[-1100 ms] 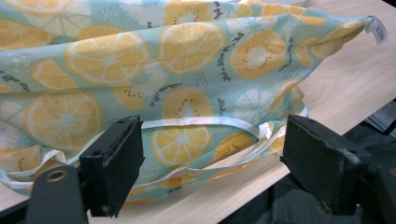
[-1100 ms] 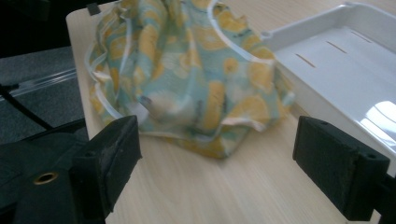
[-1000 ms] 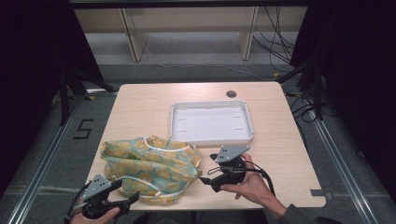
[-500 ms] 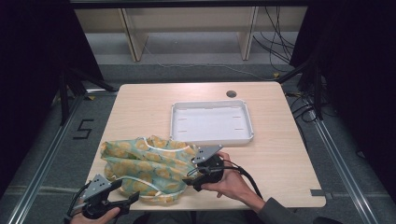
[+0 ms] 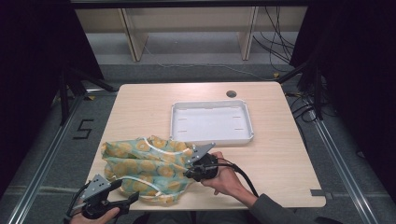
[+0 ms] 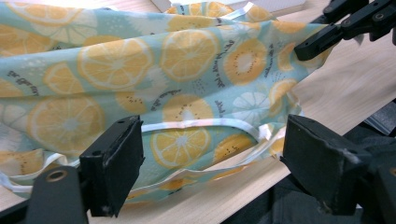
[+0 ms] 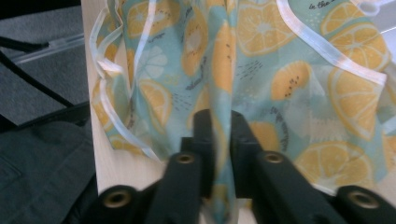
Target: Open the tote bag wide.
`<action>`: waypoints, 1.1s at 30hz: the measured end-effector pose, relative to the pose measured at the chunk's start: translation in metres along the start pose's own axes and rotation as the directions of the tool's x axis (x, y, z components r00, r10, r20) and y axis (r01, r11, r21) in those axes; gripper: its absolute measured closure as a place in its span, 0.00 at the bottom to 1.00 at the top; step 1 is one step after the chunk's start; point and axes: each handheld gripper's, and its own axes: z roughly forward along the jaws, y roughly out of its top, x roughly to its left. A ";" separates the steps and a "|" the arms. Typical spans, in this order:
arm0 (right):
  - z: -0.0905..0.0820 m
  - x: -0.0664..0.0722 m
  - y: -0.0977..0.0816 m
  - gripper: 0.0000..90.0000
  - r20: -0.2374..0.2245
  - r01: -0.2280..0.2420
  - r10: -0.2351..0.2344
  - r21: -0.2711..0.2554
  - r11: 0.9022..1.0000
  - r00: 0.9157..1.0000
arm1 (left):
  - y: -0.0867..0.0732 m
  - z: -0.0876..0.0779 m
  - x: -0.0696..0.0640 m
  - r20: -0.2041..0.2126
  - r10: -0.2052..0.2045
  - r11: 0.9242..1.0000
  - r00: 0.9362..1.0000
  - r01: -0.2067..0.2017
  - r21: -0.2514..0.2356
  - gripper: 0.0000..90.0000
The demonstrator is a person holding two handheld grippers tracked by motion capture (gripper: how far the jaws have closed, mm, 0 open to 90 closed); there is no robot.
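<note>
A teal cloth (image 5: 144, 163) printed with orange and kiwi slices, trimmed in white, lies crumpled on the front left of the wooden table (image 5: 280, 154). My right gripper (image 5: 189, 173) sits at the cloth's right edge. Its jaws have just been closing, and in the right gripper view they (image 7: 222, 135) are shut on a raised fold of the cloth (image 7: 299, 79). My left gripper (image 5: 128, 200) rests at the table's front edge, open. In the left gripper view its jaws (image 6: 217, 163) stand wide on either side of the cloth's near hem (image 6: 116, 65), without pressing it. The right gripper (image 6: 303, 49) appears there at top right.
An empty white tray (image 5: 211, 139) stands just behind the cloth, near mid-table. A round cable hole (image 5: 231, 94) lies by the far edge. Bare tabletop stretches to the right of the right hand. The front edge runs close under both grippers.
The right gripper has moved left onto the cloth's right edge and its jaws have closed on a fold. The left gripper has stayed where it was.
</note>
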 end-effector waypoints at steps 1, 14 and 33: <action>-0.002 0.000 0.000 0.99 -0.007 -0.001 0.001 -0.001 1.000 1.000 | 0.000 0.000 0.001 0.000 0.012 1.000 1.000 -0.012 -0.003 0.22; -0.045 -0.011 -0.027 1.00 0.024 -0.002 0.001 0.036 0.999 1.000 | 0.001 -0.002 0.001 0.005 0.005 1.000 1.000 -0.005 -0.023 0.22; -0.123 -0.044 -0.098 1.00 0.113 -0.111 0.104 0.053 0.992 0.988 | 0.001 0.001 -0.001 0.024 0.005 1.000 1.000 -0.005 -0.016 0.22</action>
